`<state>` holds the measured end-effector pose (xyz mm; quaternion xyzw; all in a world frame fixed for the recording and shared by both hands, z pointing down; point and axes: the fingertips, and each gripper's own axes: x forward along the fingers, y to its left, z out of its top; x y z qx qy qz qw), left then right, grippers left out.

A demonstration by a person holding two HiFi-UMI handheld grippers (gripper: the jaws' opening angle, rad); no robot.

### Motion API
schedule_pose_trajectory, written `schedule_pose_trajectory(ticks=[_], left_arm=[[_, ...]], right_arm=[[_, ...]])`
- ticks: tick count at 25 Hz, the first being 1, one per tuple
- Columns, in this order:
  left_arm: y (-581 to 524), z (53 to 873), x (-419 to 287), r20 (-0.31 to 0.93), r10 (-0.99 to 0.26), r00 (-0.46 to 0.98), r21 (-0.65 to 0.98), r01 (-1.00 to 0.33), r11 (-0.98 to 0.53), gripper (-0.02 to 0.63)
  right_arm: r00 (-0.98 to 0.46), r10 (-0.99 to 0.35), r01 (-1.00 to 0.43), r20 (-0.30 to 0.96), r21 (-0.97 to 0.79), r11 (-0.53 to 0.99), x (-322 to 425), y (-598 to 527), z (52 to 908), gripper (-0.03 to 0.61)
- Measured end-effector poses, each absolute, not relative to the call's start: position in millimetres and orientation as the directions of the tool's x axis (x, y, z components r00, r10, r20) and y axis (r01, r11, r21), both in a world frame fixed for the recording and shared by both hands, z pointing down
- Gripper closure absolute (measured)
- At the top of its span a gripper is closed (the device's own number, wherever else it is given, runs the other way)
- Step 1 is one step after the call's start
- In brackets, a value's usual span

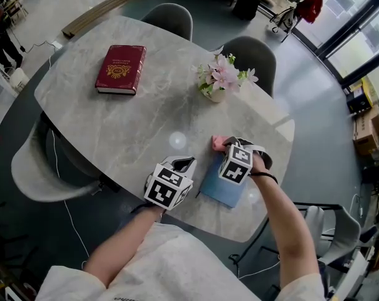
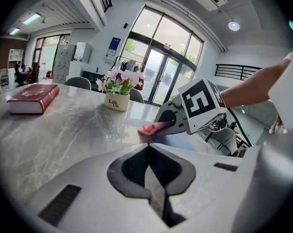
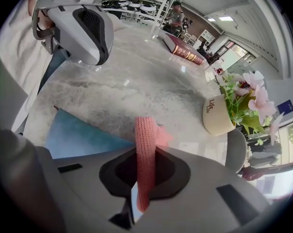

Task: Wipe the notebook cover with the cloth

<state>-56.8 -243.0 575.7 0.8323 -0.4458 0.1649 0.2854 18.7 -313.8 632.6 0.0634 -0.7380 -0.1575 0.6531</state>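
Wiping step in hand. The right gripper (image 3: 144, 165) was clamped on the pink cloth (image 3: 145, 137), with the blue notebook (image 3: 83, 139) below it and to its left. The left gripper (image 2: 150, 154) was closed and empty, beside the notebook. Next, I judged, the cloth needed pressing down and sweeping across the cover. Cloth-to-cover contact was unclear, and the right gripper hid much of the notebook in the head view.

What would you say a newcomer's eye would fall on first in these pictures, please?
Probably the pink cloth clamped in the right tool, at the far end of the blue notebook by the near edge of the table. Next, the red book far left and the potted flowers beyond the notebook.
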Motion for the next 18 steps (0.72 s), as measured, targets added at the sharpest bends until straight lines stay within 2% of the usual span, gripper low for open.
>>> schedule_pose_trajectory(ticks=[18], left_arm=[[-217.7,566.0,-58.6,0.517,-0.668,0.535,0.323,-0.845,-0.427,0.607]], right_arm=[[-0.164,-0.264,0.158,0.950,0.290,0.944,9.6,-263.6,631.0,0.563]])
